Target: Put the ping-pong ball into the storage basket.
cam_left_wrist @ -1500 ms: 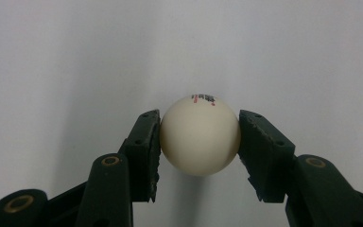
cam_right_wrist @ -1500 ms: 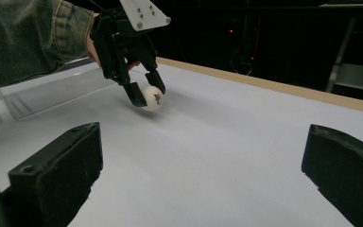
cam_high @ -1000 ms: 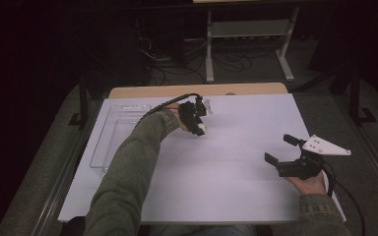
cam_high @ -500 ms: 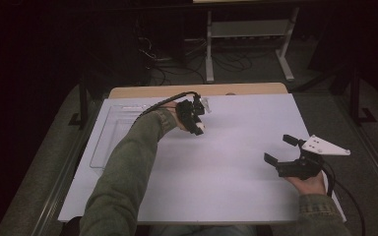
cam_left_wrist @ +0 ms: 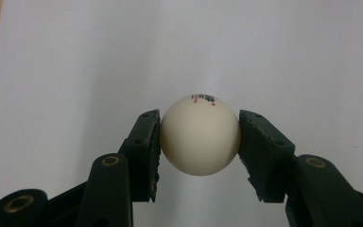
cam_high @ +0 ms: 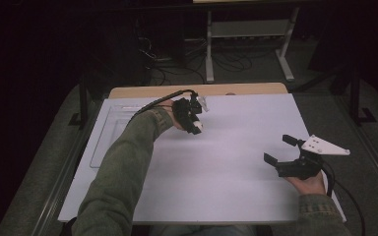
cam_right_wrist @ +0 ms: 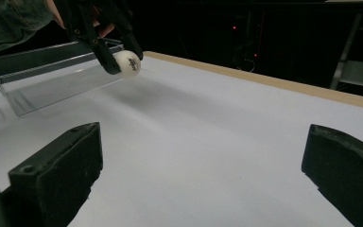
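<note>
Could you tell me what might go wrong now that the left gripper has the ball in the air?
1. The white ball is smooth and round, and the left gripper pinches it only at its sides, so it could squirt out.
2. If dropped on the bare white table, it would likely roll off.
3. The clear tray stands close; its wall could knock the ball.

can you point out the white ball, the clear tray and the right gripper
white ball [cam_left_wrist: 200, 136]: left gripper view, middle of its front, between the jaws.
clear tray [cam_right_wrist: 52, 78]: right gripper view, its near side wall.
right gripper [cam_high: 281, 149]: high view, the gap midway between its two open fingertips.
</note>
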